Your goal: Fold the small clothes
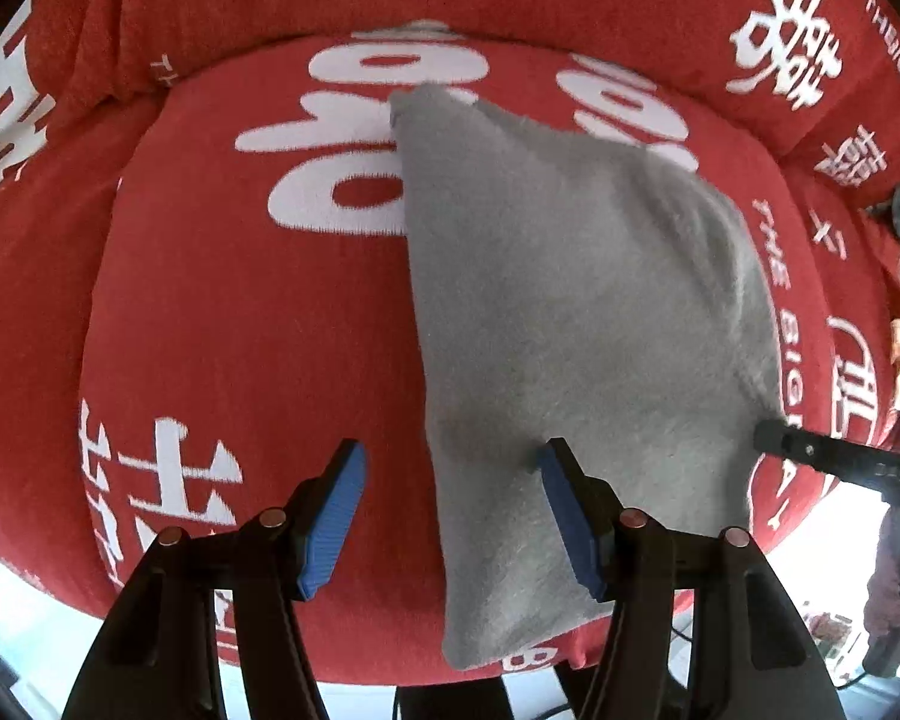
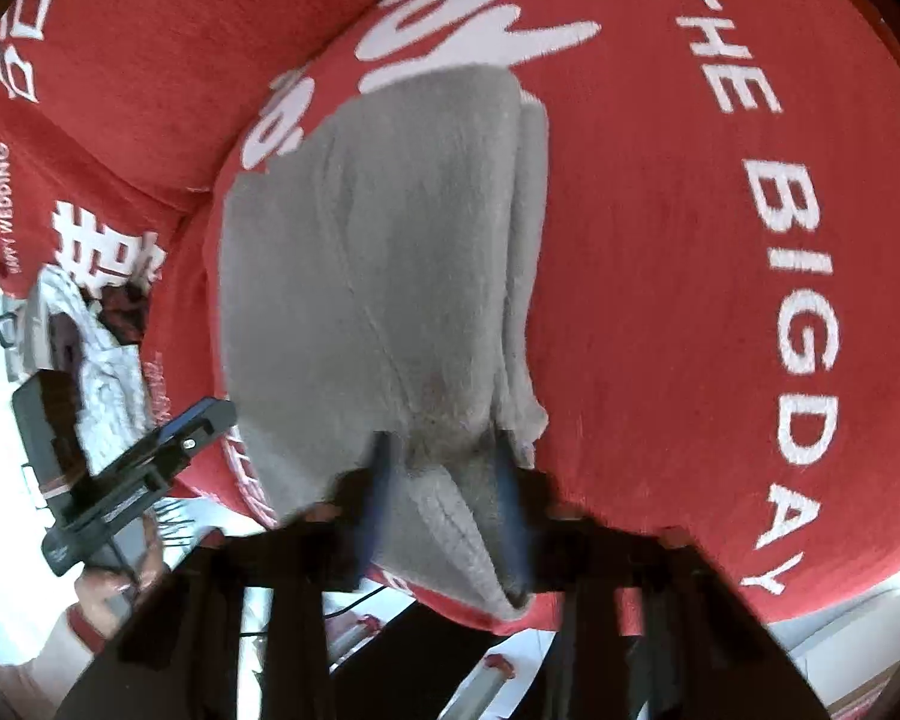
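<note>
Two grippers are in my hands, both pointing steeply down at one small grey fleecy garment (image 1: 576, 324) spread over a round red cushion with white lettering (image 1: 222, 312).

Starting at the left: my left gripper (image 1: 453, 510) stands released, its blue ribbed pads (image 1: 333, 519) spread wide. The left pad hangs over bare red cushion, the right pad over the grey fleece near its left edge, and the garment's edge runs between the two. Neither pad presses on cloth. The garment lies as a long, roughly triangular shape, one corner reaching up onto the big white characters, the near end hanging just over the cushion's front edge.

Further right, the black finger of my right gripper (image 1: 834, 456) comes in from the frame's edge and meets the garment's right corner.

In the right wrist view that right gripper (image 2: 444, 504) is clenched on a bunched fold of the grey fleece at the near edge of the cushion, though the pads are blurred. From the grip the cloth runs away in long folds, with stacked layers along its right side. The left gripper shows at the left of this view beside a crumpled white cloth (image 2: 99, 348). To the right, white words read THE BIG DAY (image 2: 792, 276).
</note>
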Motion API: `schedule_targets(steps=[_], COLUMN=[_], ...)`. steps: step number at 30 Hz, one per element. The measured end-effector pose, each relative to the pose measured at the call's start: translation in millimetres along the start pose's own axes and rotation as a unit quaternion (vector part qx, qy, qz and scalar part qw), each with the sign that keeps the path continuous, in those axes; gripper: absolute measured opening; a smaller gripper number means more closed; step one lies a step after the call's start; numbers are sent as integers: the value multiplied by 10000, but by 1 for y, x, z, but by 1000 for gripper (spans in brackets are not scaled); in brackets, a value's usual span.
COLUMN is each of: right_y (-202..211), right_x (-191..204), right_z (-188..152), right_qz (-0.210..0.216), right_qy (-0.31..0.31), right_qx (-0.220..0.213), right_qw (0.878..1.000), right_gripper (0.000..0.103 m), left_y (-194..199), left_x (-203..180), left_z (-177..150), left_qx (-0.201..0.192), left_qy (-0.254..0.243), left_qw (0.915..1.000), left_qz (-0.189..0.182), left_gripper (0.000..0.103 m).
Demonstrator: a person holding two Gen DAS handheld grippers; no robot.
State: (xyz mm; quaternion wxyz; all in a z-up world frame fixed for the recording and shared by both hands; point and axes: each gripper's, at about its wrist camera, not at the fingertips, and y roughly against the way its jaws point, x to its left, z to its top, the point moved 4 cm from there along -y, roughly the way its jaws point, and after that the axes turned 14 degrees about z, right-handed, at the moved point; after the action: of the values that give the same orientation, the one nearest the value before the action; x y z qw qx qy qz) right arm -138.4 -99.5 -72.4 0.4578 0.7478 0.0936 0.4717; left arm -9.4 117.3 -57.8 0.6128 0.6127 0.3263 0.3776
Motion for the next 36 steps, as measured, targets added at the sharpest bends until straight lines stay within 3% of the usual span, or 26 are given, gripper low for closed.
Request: schedule_targets(steps=[4, 7, 13, 17, 21, 31, 36], right_y=[-18, -19, -8, 3, 15, 34, 44], right_x=[7, 18, 9, 2, -2, 9, 32], right_z=[-1, -5, -12, -18, -30, -53, -61], right_qz=[-905, -1166, -913, -1128, -1048, -1148, -1171], right_qy=[674, 980, 544, 383, 99, -73, 39], right_qx=[41, 49, 97, 134, 89, 95, 76], right_qw=[9936, 9883, 9943, 9928, 9944, 9933, 9931], right_gripper=[16, 16, 16, 16, 16, 17, 21], left_y=[-2, 0, 3, 7, 14, 38, 64], left_x=[-4, -4, -5, -8, -11, -14, -13], left_z=[-4, -7, -10, -13, -16, -33, -41], left_qx=[31, 18, 100, 130, 172, 305, 286], left_qy=[-21, -53, -25, -38, 28, -63, -95], left_qw=[10000, 9999, 9999, 9999, 9998, 9995, 9995], left_qz=[59, 117, 115, 105, 43, 98, 127], left_gripper=[62, 62, 62, 62, 62, 62, 62])
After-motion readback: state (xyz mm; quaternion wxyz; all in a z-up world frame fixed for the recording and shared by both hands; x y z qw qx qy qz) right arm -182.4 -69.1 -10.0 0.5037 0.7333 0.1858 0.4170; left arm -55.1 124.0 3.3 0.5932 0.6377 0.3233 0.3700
